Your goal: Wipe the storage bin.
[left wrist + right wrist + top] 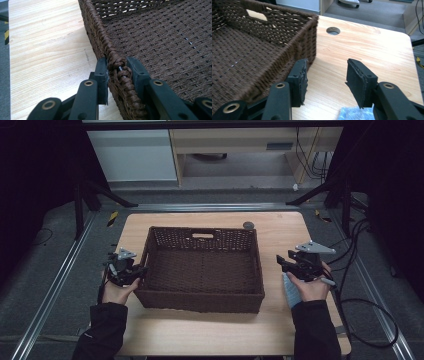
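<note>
So the basket (202,270) is sitting mid-table (210,330), and the left gripper (117,68) is pinching its left rim, jaws on either side of the braid. The right gripper (325,75) is hanging wide with nothing in it, just right of the basket, over a blue cloth (354,113).

The basket (202,270) is dark brown, woven in a tight criss-cross, with small pale gaps in its far wall and a braided rim. The table (280,227) is light wood with faint grain and a round grey hole at its far edge. Both claws, left (117,68) and right (325,75), are matt black with brass-coloured rivets. A pale blue, perhaps speckled, thing (354,113) lies near the right claw.
</note>
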`<state>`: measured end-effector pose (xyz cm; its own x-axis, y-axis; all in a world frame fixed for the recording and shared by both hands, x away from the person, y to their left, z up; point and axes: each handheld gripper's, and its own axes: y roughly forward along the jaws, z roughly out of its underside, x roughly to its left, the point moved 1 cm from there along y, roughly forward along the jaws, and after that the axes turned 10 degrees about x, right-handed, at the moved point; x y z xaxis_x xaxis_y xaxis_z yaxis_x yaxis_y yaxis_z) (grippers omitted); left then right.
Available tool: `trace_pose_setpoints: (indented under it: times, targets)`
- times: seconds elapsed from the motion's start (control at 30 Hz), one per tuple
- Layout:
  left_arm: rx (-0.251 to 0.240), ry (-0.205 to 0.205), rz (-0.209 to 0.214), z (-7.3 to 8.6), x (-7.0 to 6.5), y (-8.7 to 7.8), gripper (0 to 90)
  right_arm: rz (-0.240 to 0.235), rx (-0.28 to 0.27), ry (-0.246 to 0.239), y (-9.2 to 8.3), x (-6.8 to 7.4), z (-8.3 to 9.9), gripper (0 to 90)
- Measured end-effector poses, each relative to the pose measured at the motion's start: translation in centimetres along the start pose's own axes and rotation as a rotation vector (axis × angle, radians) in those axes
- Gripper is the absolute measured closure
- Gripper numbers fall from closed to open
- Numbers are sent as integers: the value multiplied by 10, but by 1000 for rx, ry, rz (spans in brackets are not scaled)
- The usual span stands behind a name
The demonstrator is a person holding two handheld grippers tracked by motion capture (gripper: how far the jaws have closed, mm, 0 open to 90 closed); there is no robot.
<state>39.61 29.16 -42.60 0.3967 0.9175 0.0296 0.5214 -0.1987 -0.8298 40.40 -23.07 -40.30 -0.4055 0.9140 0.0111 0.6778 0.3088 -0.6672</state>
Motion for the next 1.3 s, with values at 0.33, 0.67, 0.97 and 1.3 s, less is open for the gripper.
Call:
trace_pose_setpoints:
  times: [0.33,0.67,0.97,1.3]
  targets:
    - [3,0,-4,1,4,-1,719,42,37,23,-4,-12,21,490]
    - [6,5,-7,1,4,-1,720,87,58,38,-8,-19,51,450]
    - [7,0,-2,1,4,0,719,84,97,84,-8,-28,83,433]
    - [9,7,0,0,5,0,722,37,157,109,8,-27,102,512]
